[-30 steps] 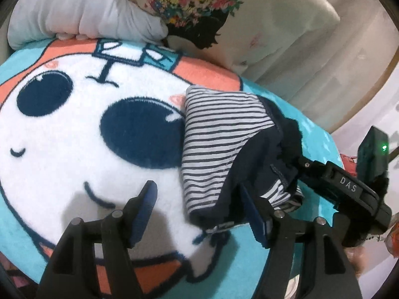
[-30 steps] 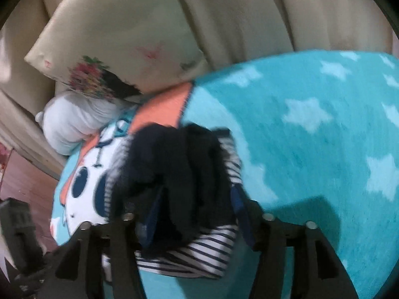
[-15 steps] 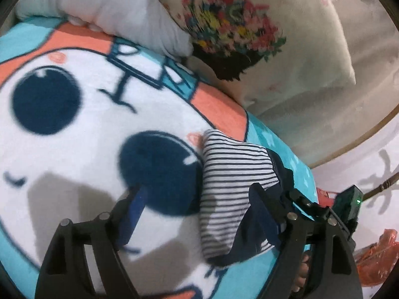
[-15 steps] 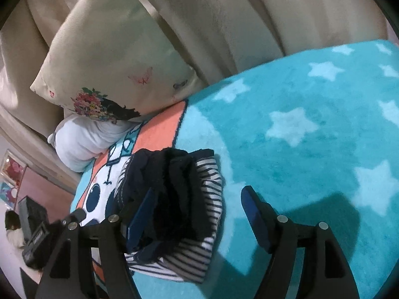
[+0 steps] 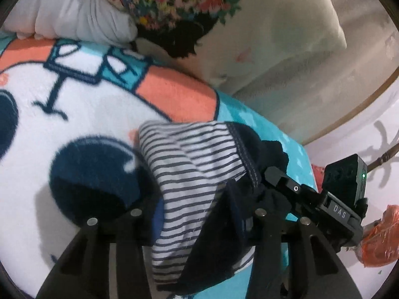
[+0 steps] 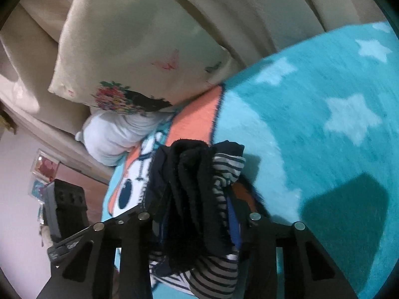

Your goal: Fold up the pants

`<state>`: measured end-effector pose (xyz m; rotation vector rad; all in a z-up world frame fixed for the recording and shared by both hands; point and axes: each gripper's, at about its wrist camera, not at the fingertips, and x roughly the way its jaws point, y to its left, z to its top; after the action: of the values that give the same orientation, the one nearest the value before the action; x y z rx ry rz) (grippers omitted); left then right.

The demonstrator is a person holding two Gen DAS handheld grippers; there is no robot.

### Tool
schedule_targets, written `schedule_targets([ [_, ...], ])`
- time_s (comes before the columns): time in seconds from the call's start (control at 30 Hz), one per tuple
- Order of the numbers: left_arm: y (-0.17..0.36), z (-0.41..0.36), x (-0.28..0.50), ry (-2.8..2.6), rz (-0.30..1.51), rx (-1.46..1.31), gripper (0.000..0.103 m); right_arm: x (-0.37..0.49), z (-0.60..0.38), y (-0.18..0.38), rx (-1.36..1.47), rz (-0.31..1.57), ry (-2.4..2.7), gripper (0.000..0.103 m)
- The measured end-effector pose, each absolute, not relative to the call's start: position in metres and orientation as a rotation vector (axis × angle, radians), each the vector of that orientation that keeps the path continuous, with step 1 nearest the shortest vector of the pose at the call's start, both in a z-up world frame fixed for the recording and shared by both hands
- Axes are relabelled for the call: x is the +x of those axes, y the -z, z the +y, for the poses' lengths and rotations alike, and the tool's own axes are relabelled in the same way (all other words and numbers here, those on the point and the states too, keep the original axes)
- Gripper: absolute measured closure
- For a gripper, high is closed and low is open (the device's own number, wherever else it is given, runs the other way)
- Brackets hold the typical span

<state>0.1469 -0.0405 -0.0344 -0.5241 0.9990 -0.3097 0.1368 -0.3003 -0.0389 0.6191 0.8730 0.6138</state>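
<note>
The pants (image 5: 189, 174), navy with a striped white lining, are a folded bundle on the cartoon blanket (image 5: 87, 104). My left gripper (image 5: 197, 214) is shut on one end of the bundle, its fingers mostly hidden by cloth. My right gripper (image 6: 197, 214) is shut on the other end of the pants (image 6: 197, 199), with dark folds bunched between the jaws. The right gripper (image 5: 311, 199) shows at the right of the left wrist view. The left gripper body (image 6: 67, 206) shows at the left of the right wrist view.
A floral cream pillow (image 5: 249, 25) and a white pillow (image 5: 74, 12) lie at the blanket's far edge against a beige sofa back (image 6: 249, 7). The teal starred part of the blanket (image 6: 336, 112) stretches right. An orange bag (image 5: 379, 239) lies on the floor beyond the edge.
Both grippers were open half a second ago, beside the bundle. Both have moved in and closed on opposite ends of the pants, and the cloth now bunches between their jaws.
</note>
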Motion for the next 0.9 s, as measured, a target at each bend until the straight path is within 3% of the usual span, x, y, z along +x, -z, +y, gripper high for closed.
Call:
schedule_targets([
  [0.27, 0.036, -0.041, 0.162, 0.151, 1.002, -0.372, 0.057, 0.152, -0.288, 0.032, 0.587, 0.858, -0.592, 0.064],
  [0.43, 0.028, -0.029, 0.135, 0.078, 0.992, -0.329, 0.048, 0.143, -0.290, 0.038, 0.486, 0.889, -0.468, 0.056],
  [0.5, 0.019, -0.024, 0.120, 0.051, 0.953, -0.305, 0.041, 0.129, -0.290, 0.020, 0.438, 0.833, -0.440, 0.056],
  [0.67, 0.015, -0.020, 0.086, 0.022, 0.905, -0.296, 0.038, 0.098, -0.283, -0.013, 0.470, 0.693, -0.550, 0.056],
  [0.9, 0.048, -0.030, 0.088, 0.019, 0.989, -0.283, 0.037, 0.109, -0.276, 0.038, 0.639, 0.882, -0.594, 0.058],
])
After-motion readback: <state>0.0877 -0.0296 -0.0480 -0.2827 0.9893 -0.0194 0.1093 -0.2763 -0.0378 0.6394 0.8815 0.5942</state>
